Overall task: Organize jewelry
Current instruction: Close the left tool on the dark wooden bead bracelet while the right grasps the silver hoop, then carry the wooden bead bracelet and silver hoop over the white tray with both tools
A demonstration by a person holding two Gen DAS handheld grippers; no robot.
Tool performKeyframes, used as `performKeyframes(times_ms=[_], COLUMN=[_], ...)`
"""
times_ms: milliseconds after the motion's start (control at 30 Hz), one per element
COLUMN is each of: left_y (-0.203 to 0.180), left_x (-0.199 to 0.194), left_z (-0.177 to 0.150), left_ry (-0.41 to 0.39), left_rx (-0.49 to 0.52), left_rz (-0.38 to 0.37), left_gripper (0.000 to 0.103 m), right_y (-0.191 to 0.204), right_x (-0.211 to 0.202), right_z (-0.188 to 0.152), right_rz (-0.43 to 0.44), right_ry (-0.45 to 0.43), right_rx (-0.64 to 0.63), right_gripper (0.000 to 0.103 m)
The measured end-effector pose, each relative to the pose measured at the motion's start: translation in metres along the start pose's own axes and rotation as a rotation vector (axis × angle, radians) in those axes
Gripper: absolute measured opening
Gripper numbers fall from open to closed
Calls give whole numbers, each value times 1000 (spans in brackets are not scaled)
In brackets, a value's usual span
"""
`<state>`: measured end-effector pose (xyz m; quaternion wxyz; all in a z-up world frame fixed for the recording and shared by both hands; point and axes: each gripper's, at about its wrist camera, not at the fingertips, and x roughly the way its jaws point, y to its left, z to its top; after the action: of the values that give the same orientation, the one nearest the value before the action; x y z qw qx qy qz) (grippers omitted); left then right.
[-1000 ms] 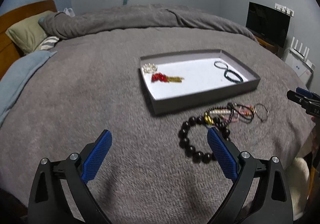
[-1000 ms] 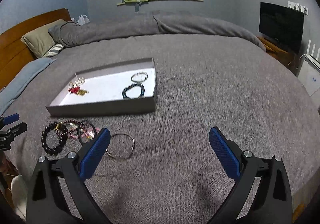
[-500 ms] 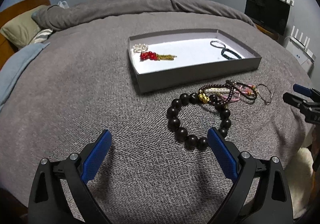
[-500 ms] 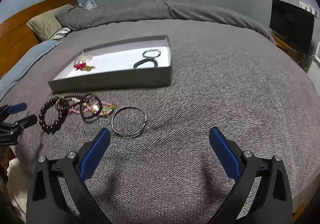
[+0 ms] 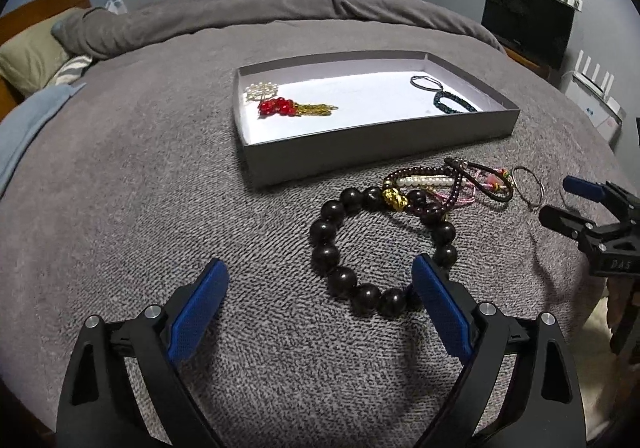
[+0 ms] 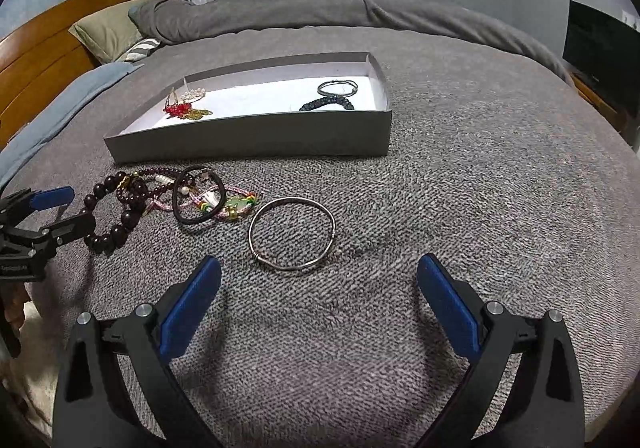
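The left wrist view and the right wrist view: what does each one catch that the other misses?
Only the left wrist view shows the white router past the bed's corner and the right gripper from the side. Only the right wrist view shows the wooden headboard broadly and the left gripper from the side. Both share the grey tray, the dark bead bracelet, the metal bangle and the television.
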<state>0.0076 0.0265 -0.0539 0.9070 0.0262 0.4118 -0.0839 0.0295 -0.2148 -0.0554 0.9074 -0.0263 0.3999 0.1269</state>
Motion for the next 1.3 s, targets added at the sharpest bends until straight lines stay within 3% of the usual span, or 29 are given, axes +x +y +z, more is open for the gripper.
performKeyframes(times_ms=[67,200,567,667,700,767,933,1300], left_y=[-1,-3,-7,-6,-6,-4,1,10], left_x=[0,4,13,13,12,11,6,-15], left_z=[0,-1,2,2,2,4,3,10], left_ry=[-7,2,3,5,5,4,3,-36], left_rx=[6,29,55,55,55,56,50,46], left_rz=[-2,-4,-36,-53,-56,-56,-72,-63], left_gripper=[89,70,42,34,32,21,16,15], right_y=[1,4,9,8,8,6,4,-5], right_x=[3,5,14,13,12,10,7,-2], right_z=[0,0,3,3,3,4,5,7], right_rz=[-4,-20,-24,-8,-5,3,17,18], right_ry=[1,-13,-30,-34,-37,-38,-38,-48], right_rx=[-9,-34,-54,-53,-52,-47,-33,-3], right_gripper=[88,70,69,61,53,50,50,50])
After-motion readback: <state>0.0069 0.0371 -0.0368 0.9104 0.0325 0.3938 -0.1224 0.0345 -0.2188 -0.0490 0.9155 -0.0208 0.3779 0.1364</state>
